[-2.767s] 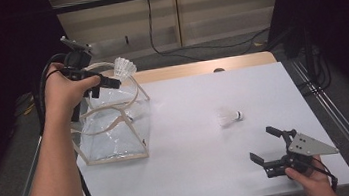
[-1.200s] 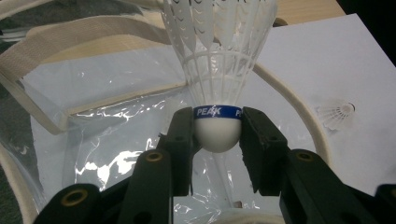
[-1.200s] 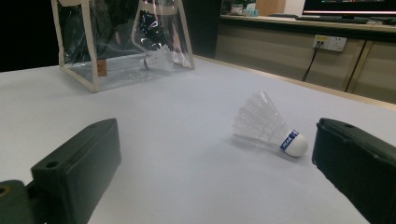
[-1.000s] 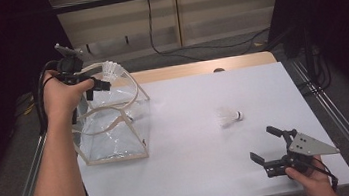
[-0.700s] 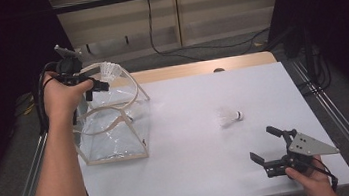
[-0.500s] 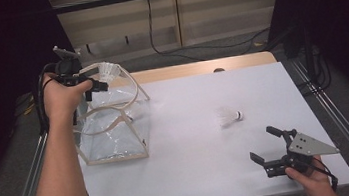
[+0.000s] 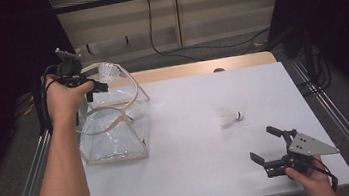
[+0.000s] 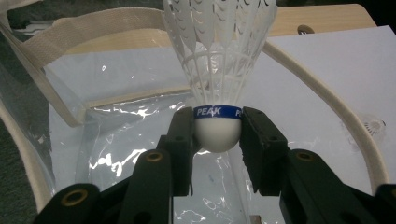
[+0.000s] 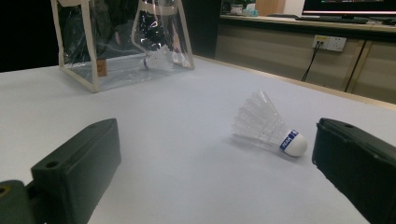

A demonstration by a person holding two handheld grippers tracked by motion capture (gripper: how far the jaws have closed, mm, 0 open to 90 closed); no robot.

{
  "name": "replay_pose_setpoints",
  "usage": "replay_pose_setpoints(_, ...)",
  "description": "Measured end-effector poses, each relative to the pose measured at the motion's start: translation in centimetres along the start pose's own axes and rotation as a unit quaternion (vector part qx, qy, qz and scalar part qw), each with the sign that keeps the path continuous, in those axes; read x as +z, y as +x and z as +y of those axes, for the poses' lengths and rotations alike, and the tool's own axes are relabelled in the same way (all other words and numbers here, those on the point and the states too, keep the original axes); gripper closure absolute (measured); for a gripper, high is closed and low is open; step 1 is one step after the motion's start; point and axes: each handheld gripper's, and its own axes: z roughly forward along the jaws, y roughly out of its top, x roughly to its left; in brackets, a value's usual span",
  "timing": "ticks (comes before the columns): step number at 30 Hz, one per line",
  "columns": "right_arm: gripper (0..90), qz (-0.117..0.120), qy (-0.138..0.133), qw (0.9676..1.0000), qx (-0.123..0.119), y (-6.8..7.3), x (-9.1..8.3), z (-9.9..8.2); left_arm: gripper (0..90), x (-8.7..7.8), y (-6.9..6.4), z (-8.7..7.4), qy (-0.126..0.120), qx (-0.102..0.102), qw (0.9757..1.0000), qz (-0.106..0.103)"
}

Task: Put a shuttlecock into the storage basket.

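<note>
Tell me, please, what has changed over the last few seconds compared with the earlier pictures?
The left gripper, shut on the shuttlecock, has drifted a little left and back over the clear bag. The second shuttlecock lies unmoved on the table, and the right gripper stays open near it.

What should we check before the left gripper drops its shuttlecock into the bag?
1. Left gripper clamped on the held shuttlecock at its cork: ok.
2. Shuttlecock over the mouth of the clear bag: ok.
3. Bag upright and open: ok.
4. Handles clear of the drop path: cannot tell.
5. Second shuttlecock lying free on the table: ok.
6. Right gripper open, apart from it: ok.
</note>
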Motion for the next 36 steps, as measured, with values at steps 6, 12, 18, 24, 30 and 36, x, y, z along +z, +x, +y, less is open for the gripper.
replay_pose_setpoints(6, 0.8, 0.000, 0.001, 1.0000, 0.001, 0.0, 0.0, 0.0, 65.8, 0.2, 0.2, -0.1, 0.004, -0.004, 1.0000, 0.000)
replay_pose_setpoints(12, 0.7, 0.001, 0.000, 1.0000, 0.001, 0.0, 0.0, 0.0, 65.8, 0.5, 0.6, -0.3, 0.005, -0.006, 1.0000, 0.006)
replay_pose_setpoints(18, 0.7, 0.000, 0.001, 1.0000, 0.001, 0.0, 0.0, 0.0, 65.8, 0.7, 0.9, -0.5, 0.007, -0.008, 0.9998, 0.014)
replay_pose_setpoints(24, 0.8, 0.000, 0.000, 1.0000, 0.000, 0.0, 0.0, 0.0, 65.8, 1.0, 1.1, -0.7, 0.005, -0.014, 0.9997, 0.019)
replay_pose_setpoints(30, 0.7, 0.000, 0.001, 1.0000, 0.001, 0.0, 0.0, 0.0, 65.8, 1.2, 1.4, -0.8, 0.009, -0.013, 0.9997, 0.021)
replay_pose_setpoints(36, 0.8, 0.000, 0.001, 1.0000, 0.001, 0.0, 0.0, 0.0, 65.8, 1.6, 1.4, -0.8, 0.009, -0.013, 0.9996, 0.025)
